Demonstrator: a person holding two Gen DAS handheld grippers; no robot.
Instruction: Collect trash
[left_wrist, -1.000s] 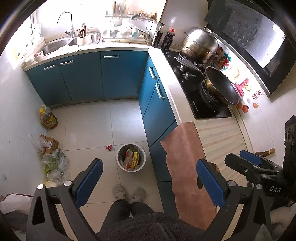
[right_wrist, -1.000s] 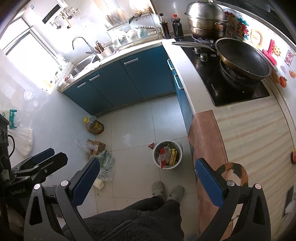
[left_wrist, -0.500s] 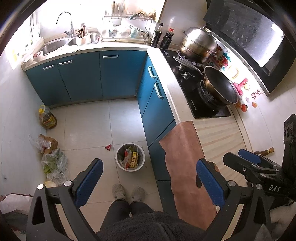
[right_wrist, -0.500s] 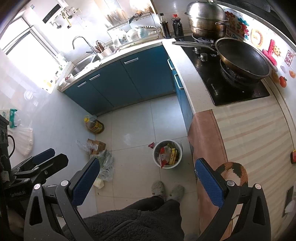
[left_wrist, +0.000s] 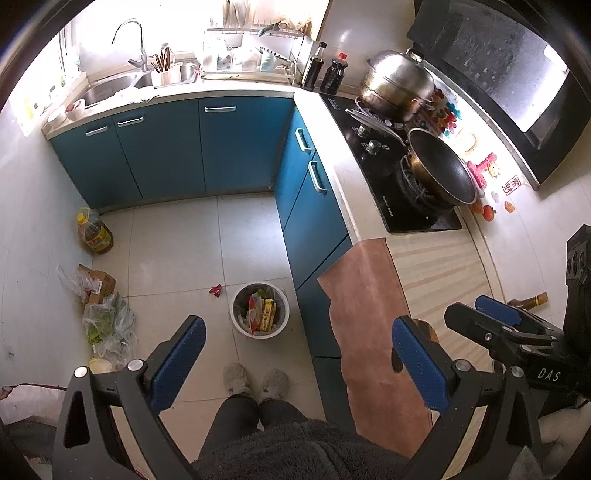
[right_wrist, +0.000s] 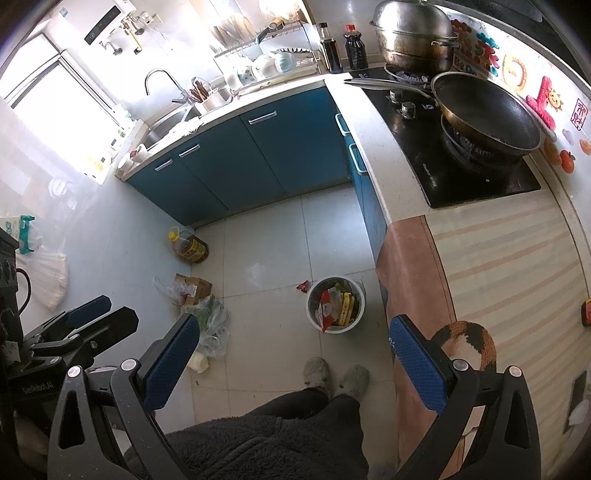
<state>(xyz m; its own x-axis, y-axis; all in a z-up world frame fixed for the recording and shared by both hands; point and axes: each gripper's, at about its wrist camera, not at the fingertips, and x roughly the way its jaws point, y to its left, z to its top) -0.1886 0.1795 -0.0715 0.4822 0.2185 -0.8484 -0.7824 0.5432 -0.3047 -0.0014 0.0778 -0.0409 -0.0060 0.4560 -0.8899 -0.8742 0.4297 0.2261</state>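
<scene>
staying spread and empty, both tongs hover unmoved above the bin.

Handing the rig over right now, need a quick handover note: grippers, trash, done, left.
Left gripper: open, empty, held high above the floor.
Right gripper: open, empty, also held high.
Trash bin: on the floor by the blue cabinets, in front of the person's slippers, already holding wrappers.
Red wrapper: loose on the tile just left of the bin, apart from it.
Done: nothing in hand.
Left: probably pick up the red wrapper and drop it in the bin. Plastic bags by the left wall may also need checking.
</scene>
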